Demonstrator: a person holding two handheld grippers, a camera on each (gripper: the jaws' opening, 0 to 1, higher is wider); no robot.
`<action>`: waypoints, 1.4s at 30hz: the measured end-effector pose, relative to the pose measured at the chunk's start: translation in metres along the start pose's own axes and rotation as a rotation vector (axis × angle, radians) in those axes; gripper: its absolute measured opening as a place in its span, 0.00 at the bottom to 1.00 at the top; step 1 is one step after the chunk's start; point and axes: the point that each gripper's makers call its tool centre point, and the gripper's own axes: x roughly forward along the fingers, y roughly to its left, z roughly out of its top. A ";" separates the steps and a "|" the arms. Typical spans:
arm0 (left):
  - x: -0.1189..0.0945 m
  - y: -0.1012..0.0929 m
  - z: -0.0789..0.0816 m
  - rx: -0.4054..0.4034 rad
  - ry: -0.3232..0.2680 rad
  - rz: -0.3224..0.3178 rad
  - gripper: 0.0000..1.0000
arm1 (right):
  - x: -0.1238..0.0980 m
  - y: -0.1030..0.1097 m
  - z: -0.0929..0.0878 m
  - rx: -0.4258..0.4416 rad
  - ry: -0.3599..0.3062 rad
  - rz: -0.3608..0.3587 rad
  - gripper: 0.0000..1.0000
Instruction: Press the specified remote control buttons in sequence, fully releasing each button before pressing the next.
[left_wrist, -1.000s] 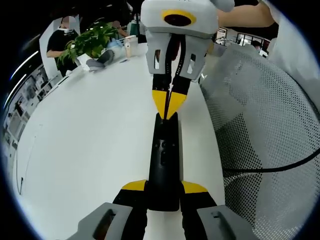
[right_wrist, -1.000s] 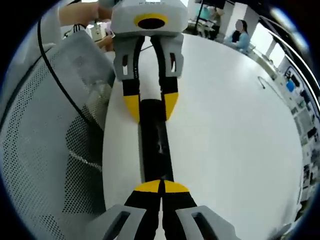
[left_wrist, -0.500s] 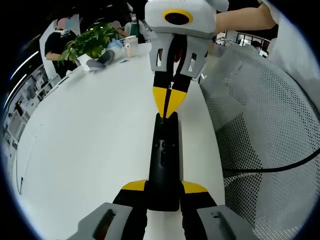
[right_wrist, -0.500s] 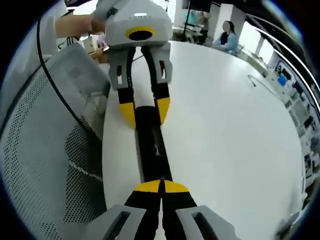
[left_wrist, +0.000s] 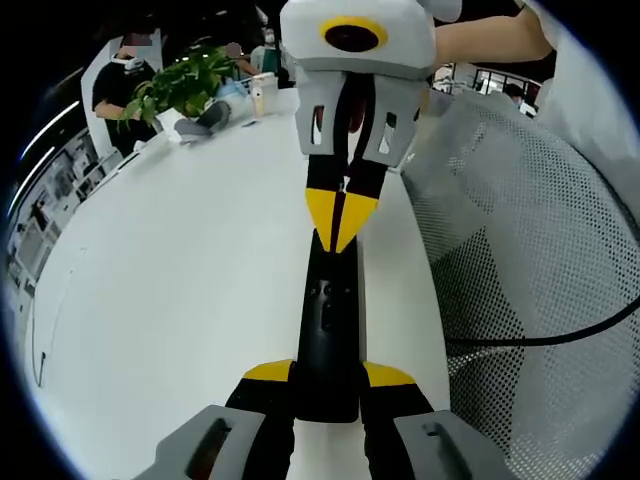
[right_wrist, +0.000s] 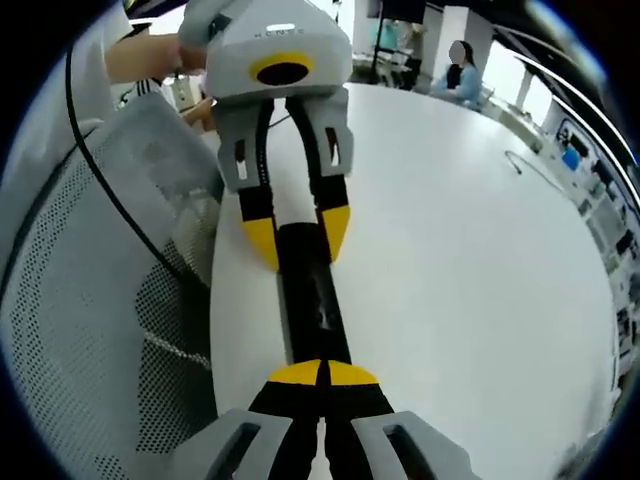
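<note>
A slim black remote (left_wrist: 328, 330) lies lengthwise on the white table (left_wrist: 180, 260), close to its edge. My left gripper (left_wrist: 328, 374) is shut on the remote's near end, one yellow tip on each side. My right gripper (left_wrist: 340, 228) comes in from the top of the left gripper view, shut, with its joined yellow tips down on the remote's far part. In the right gripper view my right gripper (right_wrist: 322, 375) is shut with its tips over the remote (right_wrist: 312, 295). Beyond it, my left gripper (right_wrist: 298, 238) clamps the remote's other end.
A white mesh chair back (left_wrist: 520, 260) with a black cable (left_wrist: 560, 330) runs along the table edge. A potted plant (left_wrist: 180, 85), a cup and seated people are at the table's far end. A thin cable (right_wrist: 525, 165) lies on the far table.
My right gripper's shut tips have slid a little farther along the remote toward my left gripper. My left gripper keeps its hold.
</note>
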 end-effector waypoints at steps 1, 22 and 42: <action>0.000 0.000 0.000 0.000 0.000 0.000 0.24 | 0.000 0.000 0.000 -0.001 0.000 0.000 0.00; 0.000 0.000 0.000 -0.001 -0.006 0.001 0.24 | -0.004 -0.001 0.004 0.057 -0.048 0.015 0.02; 0.000 0.000 0.000 0.003 -0.005 0.000 0.24 | 0.005 0.001 0.003 -0.092 0.109 0.073 0.06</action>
